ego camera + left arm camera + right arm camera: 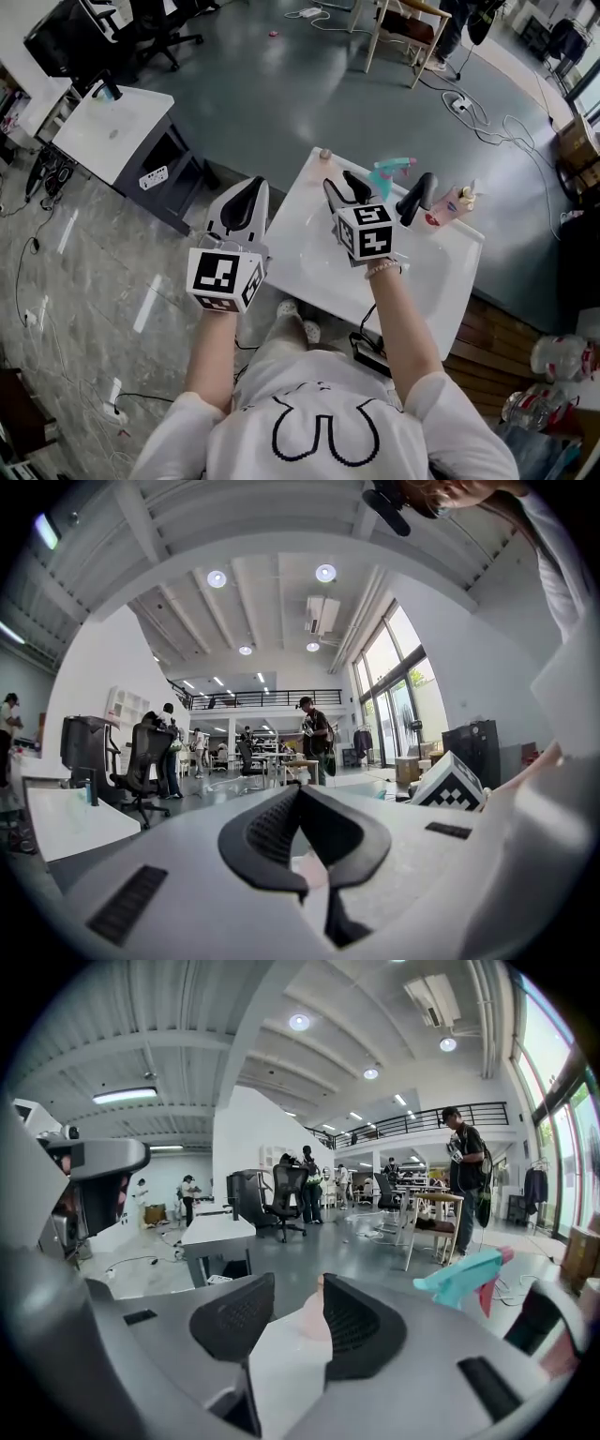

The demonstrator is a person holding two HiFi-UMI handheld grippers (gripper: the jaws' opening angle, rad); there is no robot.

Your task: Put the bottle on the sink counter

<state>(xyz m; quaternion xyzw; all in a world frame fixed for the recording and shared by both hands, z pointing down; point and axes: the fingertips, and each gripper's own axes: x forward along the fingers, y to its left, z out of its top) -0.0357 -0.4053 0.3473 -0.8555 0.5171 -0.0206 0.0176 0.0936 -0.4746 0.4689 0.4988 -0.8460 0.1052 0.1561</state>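
Note:
A teal spray bottle (389,173) (464,1279) stands at the far side of the white sink counter (441,281), next to a black faucet (417,199). A pink and white pump bottle (455,202) stands to the right of the faucet. My right gripper (342,187) (298,1283) hovers over the counter just left of the spray bottle, jaws apart with nothing gripped. A small pinkish knob (325,153) at the counter's far corner shows beyond the gap. My left gripper (255,185) (298,791) hangs over the counter's left edge, jaws shut and empty.
A white desk (112,131) and black office chairs (159,28) stand to the left. A wooden chair (408,28) and floor cables (487,112) lie beyond the counter. Plastic water bottles (562,356) sit at the lower right. A person (466,1176) stands in the background.

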